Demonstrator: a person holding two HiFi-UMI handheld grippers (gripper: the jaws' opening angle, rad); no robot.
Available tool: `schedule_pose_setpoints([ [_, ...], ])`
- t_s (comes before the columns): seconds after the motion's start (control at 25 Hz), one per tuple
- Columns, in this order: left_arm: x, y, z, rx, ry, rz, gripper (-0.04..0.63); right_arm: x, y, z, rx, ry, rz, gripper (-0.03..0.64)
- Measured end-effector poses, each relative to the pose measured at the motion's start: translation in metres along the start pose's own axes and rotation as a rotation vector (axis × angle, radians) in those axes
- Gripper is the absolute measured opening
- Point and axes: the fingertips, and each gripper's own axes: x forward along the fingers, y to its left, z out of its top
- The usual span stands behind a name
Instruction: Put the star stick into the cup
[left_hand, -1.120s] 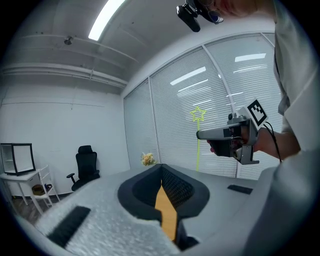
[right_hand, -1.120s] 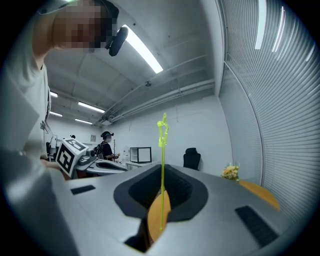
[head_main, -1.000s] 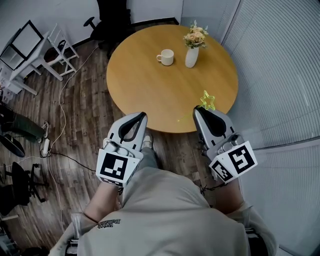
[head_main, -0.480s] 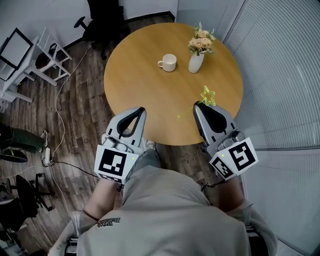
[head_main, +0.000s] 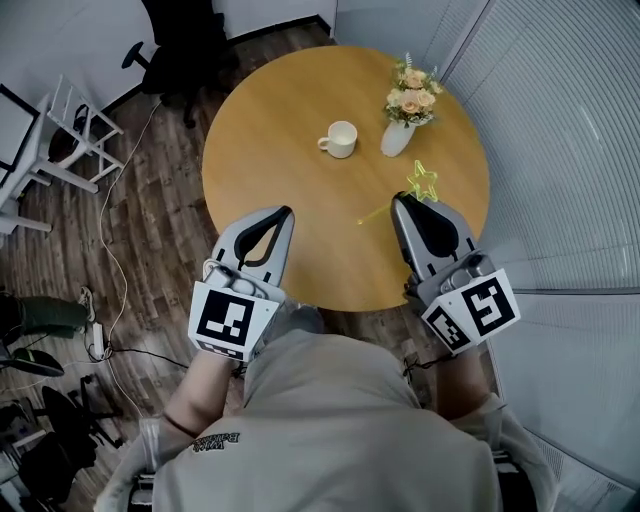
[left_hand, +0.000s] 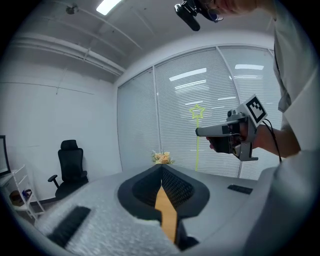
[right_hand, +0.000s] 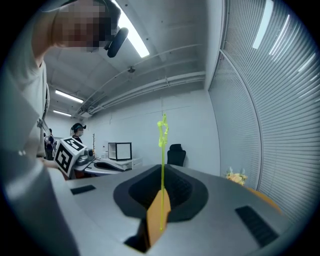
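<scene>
A white cup (head_main: 340, 139) stands upright near the middle of the round wooden table (head_main: 270, 130). My right gripper (head_main: 398, 199) is shut on the thin yellow-green star stick (head_main: 424, 181). The star end points up and forward, and the tail (head_main: 372, 215) sticks out to the left. In the right gripper view the star stick (right_hand: 162, 150) rises straight up from between the shut jaws. My left gripper (head_main: 286, 212) hovers over the table's near edge, shut and empty. The left gripper view shows the right gripper (left_hand: 227, 134) and the star stick (left_hand: 197, 112).
A white vase with flowers (head_main: 405, 118) stands right of the cup, close ahead of the star. A black office chair (head_main: 180, 45) and white shelves (head_main: 55, 135) stand on the wood floor to the left. Window blinds (head_main: 560, 130) run close along the right.
Both grippers have come forward over the table's near edge. The star now sits closer to the vase and cup. The jaws have stayed as they were.
</scene>
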Motion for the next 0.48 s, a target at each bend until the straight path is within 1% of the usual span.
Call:
schedule_pose_setpoints([
  [0.16, 0.016, 0.025, 0.0, -0.032, 0.004, -0.029, 0.023, 0.026, -0.006, 0.001, -0.001, 0.012, -0.035, 0.034],
  [0.24, 0.022, 0.032, -0.003, -0.014, 0.001, -0.048, 0.023, 0.034, -0.009, 0.0, -0.001, 0.02, -0.049, 0.034],
  [0.32, 0.026, 0.034, -0.007, -0.003, -0.001, -0.063, 0.023, 0.035, -0.011, -0.003, -0.001, 0.029, -0.061, 0.034],
  [0.48, 0.03, 0.029, -0.008, -0.011, 0.002, -0.076, 0.023, 0.032, -0.016, -0.005, -0.003, 0.039, -0.069, 0.034],
])
